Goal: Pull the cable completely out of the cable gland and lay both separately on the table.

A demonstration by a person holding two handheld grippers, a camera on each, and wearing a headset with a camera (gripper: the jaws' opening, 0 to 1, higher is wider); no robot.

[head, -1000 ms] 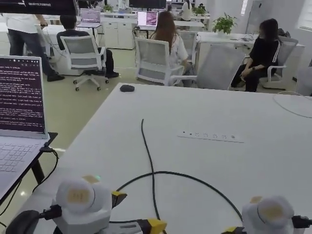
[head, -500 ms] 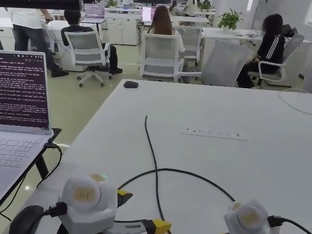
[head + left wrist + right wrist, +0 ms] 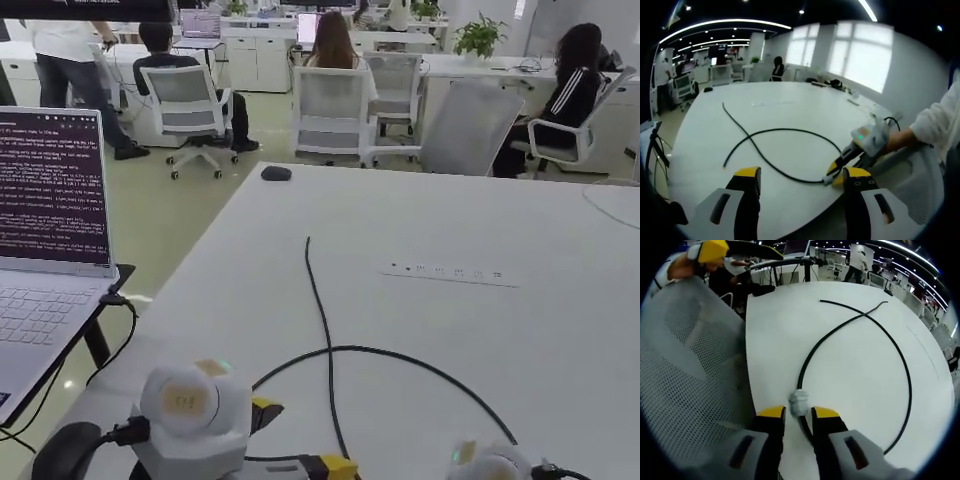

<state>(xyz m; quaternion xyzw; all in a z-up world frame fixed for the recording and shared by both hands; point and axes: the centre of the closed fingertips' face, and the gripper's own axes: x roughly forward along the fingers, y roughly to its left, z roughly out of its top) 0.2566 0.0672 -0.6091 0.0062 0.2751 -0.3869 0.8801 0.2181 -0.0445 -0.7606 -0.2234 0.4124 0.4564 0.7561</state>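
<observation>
Gripping cable gland point(image 3: 799, 401) in my right hand-held gripper point(image 3: 798, 413) at table point(image 3: 855, 357) edge; left hand-held gripper point(image 3: 801, 176) open, cable point(image 3: 320, 300) looped ahead.

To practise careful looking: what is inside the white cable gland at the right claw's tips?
The black cable enters the cable gland; its stretch inside is hidden by the gland's body.

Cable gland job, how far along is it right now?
Done: nothing yet; the cable gland is on the cable's end. In hand: the right gripper's jaws bracket that end, grip unclear; the left gripper is open and empty. Left: pull the cable out, lay both apart on the table.
</observation>
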